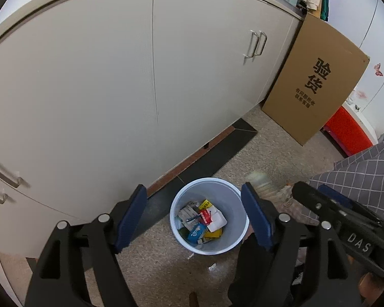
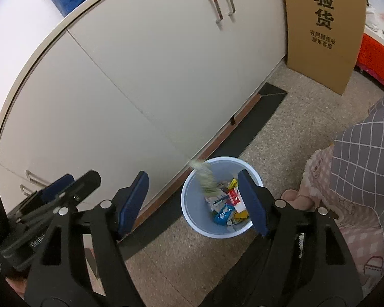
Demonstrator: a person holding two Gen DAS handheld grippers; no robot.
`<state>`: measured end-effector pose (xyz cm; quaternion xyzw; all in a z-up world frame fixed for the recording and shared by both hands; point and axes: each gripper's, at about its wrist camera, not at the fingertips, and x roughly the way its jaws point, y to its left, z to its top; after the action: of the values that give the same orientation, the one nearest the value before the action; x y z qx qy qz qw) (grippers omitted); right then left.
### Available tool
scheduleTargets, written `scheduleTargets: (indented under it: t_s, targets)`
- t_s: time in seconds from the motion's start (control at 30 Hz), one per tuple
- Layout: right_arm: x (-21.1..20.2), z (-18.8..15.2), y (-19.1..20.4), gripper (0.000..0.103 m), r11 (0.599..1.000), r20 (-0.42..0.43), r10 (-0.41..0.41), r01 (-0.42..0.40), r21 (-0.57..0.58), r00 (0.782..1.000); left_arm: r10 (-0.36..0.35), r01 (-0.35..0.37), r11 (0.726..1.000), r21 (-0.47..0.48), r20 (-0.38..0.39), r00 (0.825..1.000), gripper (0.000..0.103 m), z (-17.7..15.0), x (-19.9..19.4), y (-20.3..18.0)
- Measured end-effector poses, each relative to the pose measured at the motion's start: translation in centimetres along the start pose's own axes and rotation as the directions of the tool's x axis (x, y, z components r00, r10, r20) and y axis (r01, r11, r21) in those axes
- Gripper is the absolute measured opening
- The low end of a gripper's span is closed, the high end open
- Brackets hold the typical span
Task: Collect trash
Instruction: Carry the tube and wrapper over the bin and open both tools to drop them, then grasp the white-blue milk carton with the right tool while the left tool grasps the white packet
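White cabinets [image 1: 115, 89] stand on a speckled floor [image 2: 294, 133], a cardboard sheet [image 1: 317, 79] leaning beside them.

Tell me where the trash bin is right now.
The trash bin stands on the speckled floor below both open grippers, just in front of the white cabinet; the cardboard box leans farther right.
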<state>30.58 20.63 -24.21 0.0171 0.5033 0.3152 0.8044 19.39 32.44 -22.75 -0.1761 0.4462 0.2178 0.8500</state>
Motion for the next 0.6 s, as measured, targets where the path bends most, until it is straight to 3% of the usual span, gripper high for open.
scheduleTargets:
  t_s: [0.33, 0.6]
  targets:
    - [-4.3, 0.4, -1.4, 0.072, 0.999, 0.071, -0.042, 0.042, -0.004, 0.997, -0.007, 0.007, 1.0, 0.022, 0.012, 1.0, 0.075, 0.2, -1.1, -1.1]
    - [-12.5, 1.1, -3.8, 0.072, 0.999, 0.209, -0.037, 0.039, -0.007, 0.977, -0.066, 0.063, 0.997, 0.044, 0.075, 0.995, 0.079, 0.8, -5.0, -4.4]
